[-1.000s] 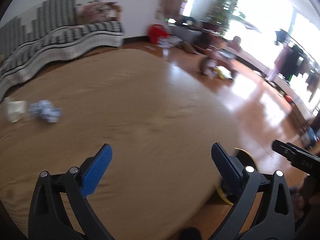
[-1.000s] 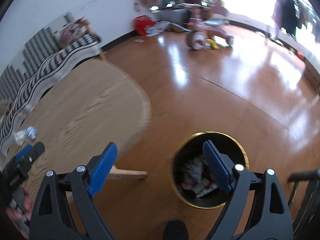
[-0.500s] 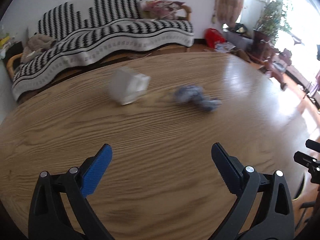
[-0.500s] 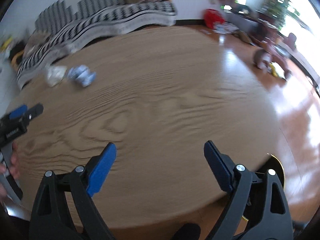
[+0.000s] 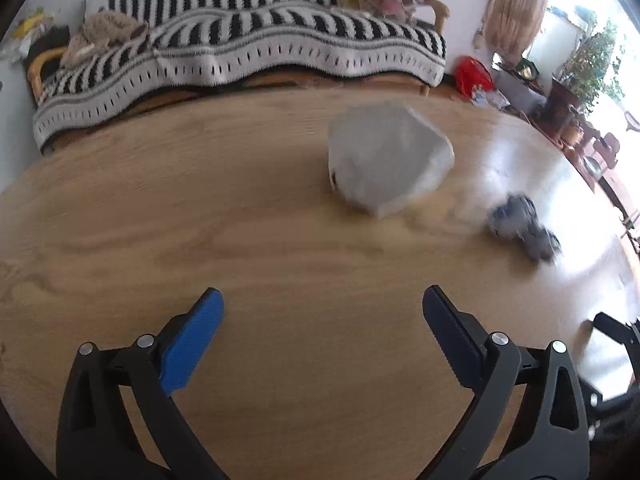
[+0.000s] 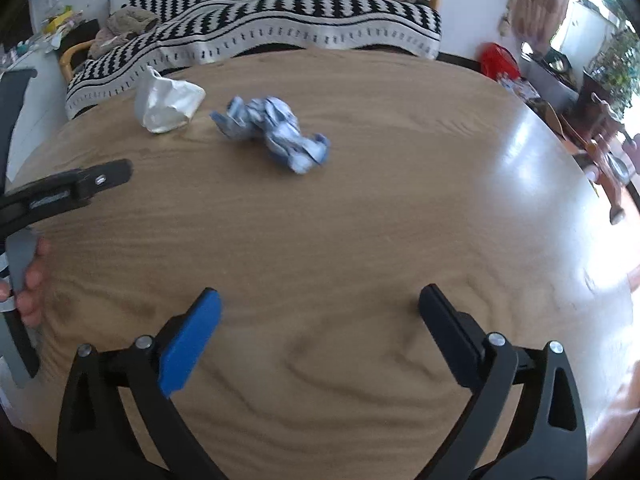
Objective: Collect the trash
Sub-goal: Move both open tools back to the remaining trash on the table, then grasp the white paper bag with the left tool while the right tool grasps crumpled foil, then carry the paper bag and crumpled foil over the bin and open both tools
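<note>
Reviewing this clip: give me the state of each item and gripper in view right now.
white wrapper: crumpled, lying on the table, untouched.
blue-and-white wrapper: crumpled, on the table beside it, untouched.
left gripper: open, empty.
right gripper: jaws opening, nothing between them.
table: two trash pieces not yet collected.

Bright daylight is pouring in from the window [image 5: 568, 12] on the gripper's right, shining white on the table [image 5: 280, 248]. Everything is looking smeared, and edges are bending darkly.
</note>
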The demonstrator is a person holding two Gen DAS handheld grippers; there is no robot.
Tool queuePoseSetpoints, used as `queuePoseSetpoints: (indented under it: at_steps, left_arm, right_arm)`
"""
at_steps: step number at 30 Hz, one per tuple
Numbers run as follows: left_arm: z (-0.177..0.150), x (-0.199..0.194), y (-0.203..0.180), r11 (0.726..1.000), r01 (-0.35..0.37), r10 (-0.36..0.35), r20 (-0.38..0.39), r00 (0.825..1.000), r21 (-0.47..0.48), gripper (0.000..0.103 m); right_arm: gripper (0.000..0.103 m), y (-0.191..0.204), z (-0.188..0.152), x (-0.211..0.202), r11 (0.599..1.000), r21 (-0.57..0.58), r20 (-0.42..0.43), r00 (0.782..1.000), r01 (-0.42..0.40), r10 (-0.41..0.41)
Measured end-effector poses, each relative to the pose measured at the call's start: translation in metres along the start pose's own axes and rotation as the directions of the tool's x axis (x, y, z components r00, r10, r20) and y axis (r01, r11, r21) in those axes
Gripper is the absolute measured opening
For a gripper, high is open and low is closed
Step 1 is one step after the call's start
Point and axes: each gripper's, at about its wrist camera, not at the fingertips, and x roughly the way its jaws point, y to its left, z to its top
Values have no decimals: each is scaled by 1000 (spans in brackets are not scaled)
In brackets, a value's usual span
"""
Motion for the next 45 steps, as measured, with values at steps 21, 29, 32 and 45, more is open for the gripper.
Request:
queuePoseSetpoints:
  at_steps: [21,29,32,45]
  left_arm:
    - [70,60,-56,994,-26,27,-8,1000,104,82]
    - [53,45,-56,989,-29,27,11,1000,144,64]
    - [42,34,-53,990,-32,33,-9,999,136,63]
    - [-29,-59,-121,982,57,-56,-11,998,182,63]
  right_arm:
    - [89,2,73,48,999,-24,41,999,-33,34]
    - [28,-1,56,26,999,-19,91,995,-32,34]
    - [28,-9,40,15,1000,0,85,996,-8,8]
    - [28,-108,-46,-87,984,156,69,992,91,-103]
